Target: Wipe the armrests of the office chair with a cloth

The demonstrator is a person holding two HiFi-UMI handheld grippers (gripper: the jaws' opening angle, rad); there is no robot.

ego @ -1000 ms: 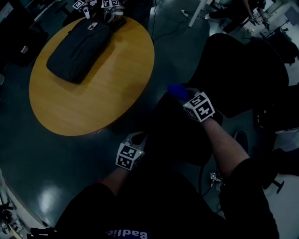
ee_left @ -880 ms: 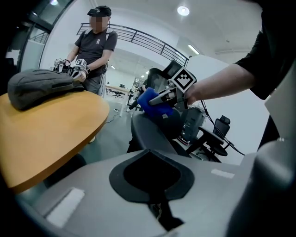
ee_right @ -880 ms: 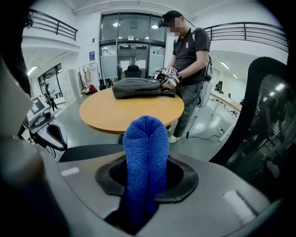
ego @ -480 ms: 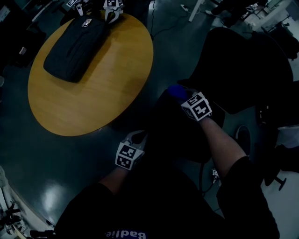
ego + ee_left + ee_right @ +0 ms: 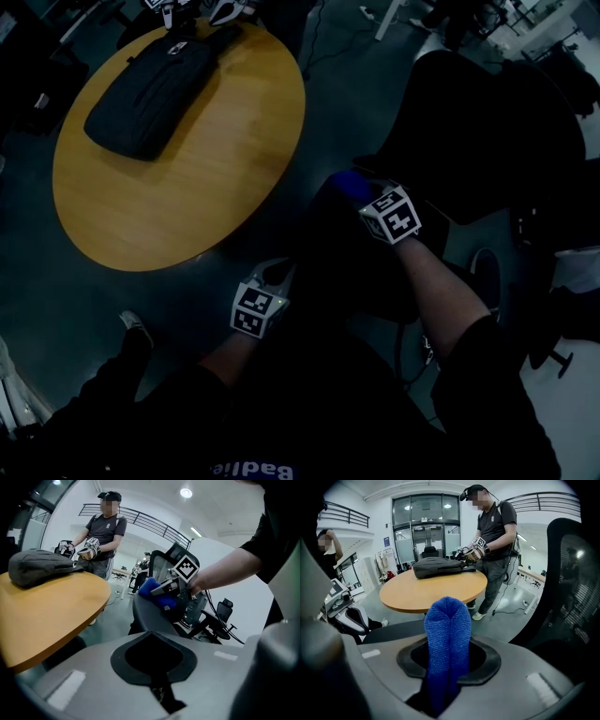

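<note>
The right gripper [image 5: 364, 194] pinches the blue cloth [image 5: 350, 182] and holds it against the armrest [image 5: 143, 613] of the office chair [image 5: 487, 141], hardly shifted from half a second ago. The left gripper [image 5: 275, 274] has its jaws pressed together on nothing and stays just beside the chair. Someone's shoe [image 5: 134, 326] has newly come into sight, well apart from the chair, beyond the left gripper.

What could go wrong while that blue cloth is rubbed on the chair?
The blue cloth is only pinched between the jaws of the right gripper, so rubbing might drag it out. The left gripper is shut on nothing, so the chair seems unsteadied and could swivel or roll away.
</note>
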